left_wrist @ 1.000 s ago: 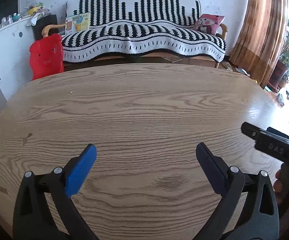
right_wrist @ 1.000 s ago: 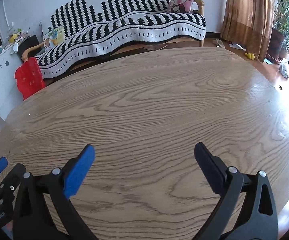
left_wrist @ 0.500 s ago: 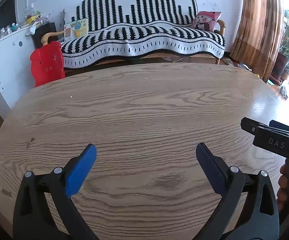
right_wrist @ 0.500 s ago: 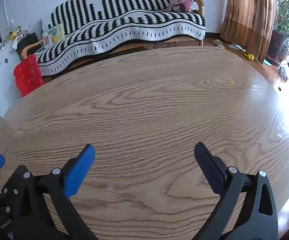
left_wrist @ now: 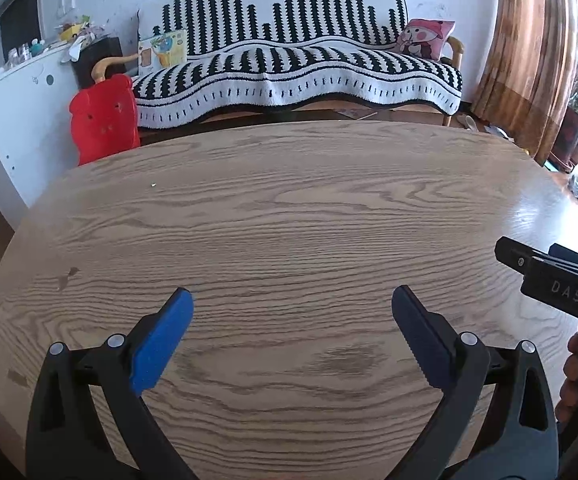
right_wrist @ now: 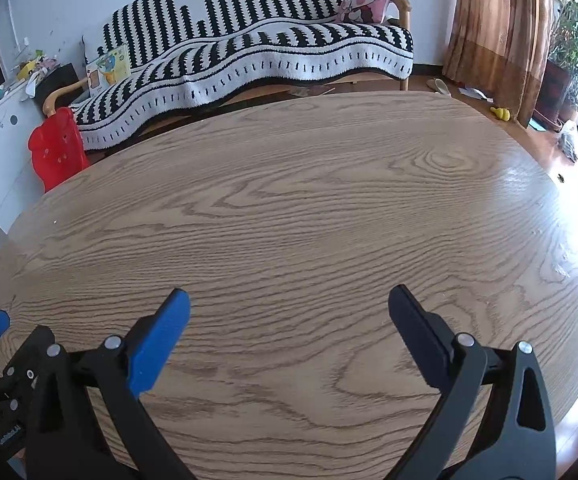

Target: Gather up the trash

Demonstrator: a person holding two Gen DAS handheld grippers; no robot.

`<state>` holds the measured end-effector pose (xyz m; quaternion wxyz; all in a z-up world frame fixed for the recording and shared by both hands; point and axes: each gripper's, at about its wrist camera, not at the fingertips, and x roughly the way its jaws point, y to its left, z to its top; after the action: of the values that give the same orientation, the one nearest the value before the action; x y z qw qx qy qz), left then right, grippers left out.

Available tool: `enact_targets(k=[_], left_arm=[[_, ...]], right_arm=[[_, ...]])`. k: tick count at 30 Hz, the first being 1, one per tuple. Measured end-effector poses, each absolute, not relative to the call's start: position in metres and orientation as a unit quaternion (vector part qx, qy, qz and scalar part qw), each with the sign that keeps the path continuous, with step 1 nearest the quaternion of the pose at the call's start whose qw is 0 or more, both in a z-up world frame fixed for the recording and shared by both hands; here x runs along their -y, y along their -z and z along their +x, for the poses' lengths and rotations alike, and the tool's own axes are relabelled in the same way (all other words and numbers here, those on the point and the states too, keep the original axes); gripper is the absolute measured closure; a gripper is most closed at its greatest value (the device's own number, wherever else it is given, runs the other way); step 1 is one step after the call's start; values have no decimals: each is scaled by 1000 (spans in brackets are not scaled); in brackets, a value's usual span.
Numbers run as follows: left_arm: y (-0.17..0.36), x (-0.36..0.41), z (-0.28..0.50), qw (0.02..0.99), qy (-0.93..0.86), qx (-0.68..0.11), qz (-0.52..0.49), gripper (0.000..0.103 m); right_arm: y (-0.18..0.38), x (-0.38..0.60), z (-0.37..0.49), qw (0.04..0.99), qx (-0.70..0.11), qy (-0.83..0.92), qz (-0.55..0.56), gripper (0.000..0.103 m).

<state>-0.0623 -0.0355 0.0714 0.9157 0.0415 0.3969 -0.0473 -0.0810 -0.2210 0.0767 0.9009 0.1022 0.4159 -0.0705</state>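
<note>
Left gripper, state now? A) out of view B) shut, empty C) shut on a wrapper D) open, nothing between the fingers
D: the left gripper has its blue fingers spread wide apart, with only bare wooden table showing between them. No trash shows on the tabletop in either wrist view.

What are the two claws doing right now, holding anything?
Left claw: open, holding nothing, above the table.
Right claw: open, holding nothing.
</note>
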Motion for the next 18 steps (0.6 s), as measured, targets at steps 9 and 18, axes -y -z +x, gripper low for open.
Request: enact_targets(k=[9, 18], left_arm=[[-72, 42, -64, 915, 47, -400, 38, 6], [-69, 53, -64, 913, 51, -399, 61, 6]], right_arm=[[-76, 218, -79, 899, -418, 64, 111, 7], [-76, 217, -80, 899, -419, 58, 108, 7]])
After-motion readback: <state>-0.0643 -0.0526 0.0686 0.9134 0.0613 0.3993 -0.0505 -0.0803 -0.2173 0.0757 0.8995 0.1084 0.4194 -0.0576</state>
